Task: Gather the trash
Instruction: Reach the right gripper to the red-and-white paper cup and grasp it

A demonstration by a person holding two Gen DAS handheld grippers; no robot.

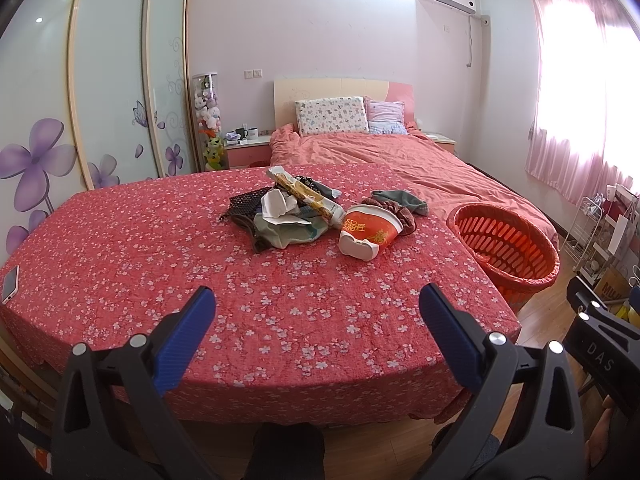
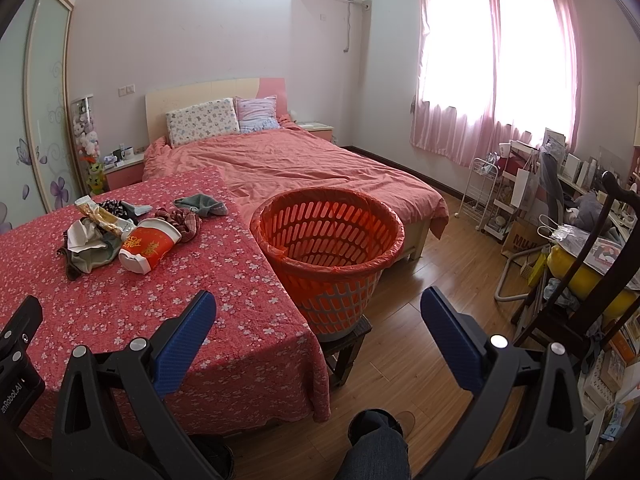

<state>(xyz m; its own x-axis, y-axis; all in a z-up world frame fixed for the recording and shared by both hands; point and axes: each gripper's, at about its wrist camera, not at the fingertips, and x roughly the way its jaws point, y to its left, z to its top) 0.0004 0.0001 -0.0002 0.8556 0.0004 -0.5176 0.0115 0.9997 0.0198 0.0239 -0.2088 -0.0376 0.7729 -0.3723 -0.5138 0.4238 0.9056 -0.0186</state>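
On the floral table, trash pile untouched; both grippers' jaws apart, empty.

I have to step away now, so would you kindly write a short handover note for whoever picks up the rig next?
Left claw: open, empty, hovering over the near edge of the table.
Right claw: open, empty, beside the table's corner, facing the orange basket.
Trash: the pile of wrappers, crumpled paper and cloth, plus the tipped red noodle cup, sits mid-table. The lined basket stands on a small stool off the table's right side.
Done: nothing visibly collected.
Left: move every trash piece into the basket.
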